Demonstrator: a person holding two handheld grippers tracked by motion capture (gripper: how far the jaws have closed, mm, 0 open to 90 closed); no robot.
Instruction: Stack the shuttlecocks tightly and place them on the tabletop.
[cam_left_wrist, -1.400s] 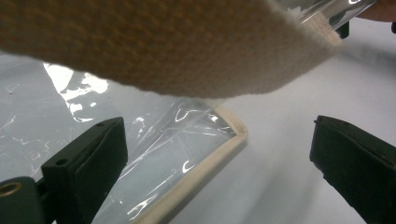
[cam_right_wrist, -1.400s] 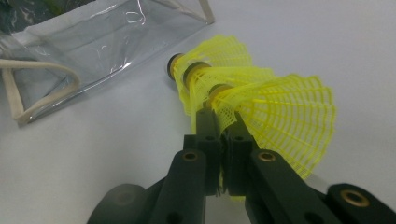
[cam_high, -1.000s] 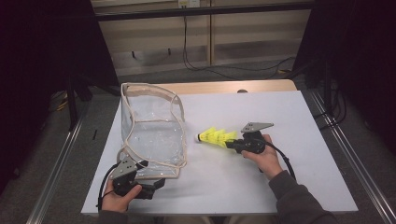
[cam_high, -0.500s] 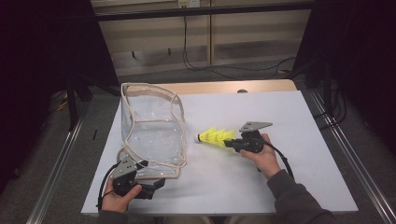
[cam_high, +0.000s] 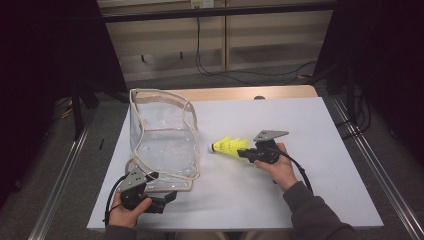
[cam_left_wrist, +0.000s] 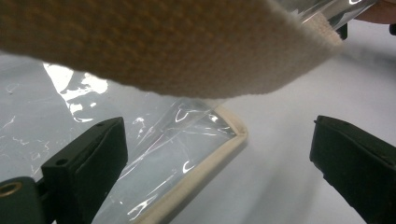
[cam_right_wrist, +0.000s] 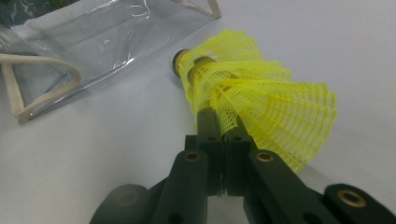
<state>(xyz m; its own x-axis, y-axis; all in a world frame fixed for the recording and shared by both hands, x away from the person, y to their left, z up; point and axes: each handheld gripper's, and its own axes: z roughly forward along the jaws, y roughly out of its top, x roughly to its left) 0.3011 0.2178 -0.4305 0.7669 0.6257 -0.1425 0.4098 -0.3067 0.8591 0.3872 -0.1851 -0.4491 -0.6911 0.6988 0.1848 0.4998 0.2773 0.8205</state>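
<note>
We see almost no change: our right gripper (cam_high: 243, 153) has only pinched a shade tighter on the yellow shuttlecock (cam_high: 229, 146), centre of the frame.

Glossy clear plastic bag (cam_high: 162, 142) with woven cloth trim, yellow plastic-mesh shuttlecock (cam_high: 231, 146), matt white table (cam_high: 310, 130)

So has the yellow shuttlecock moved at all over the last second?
No. The yellow shuttlecock lies at the same spot beside the clear bag on the white table, clamped in the right gripper.
</note>
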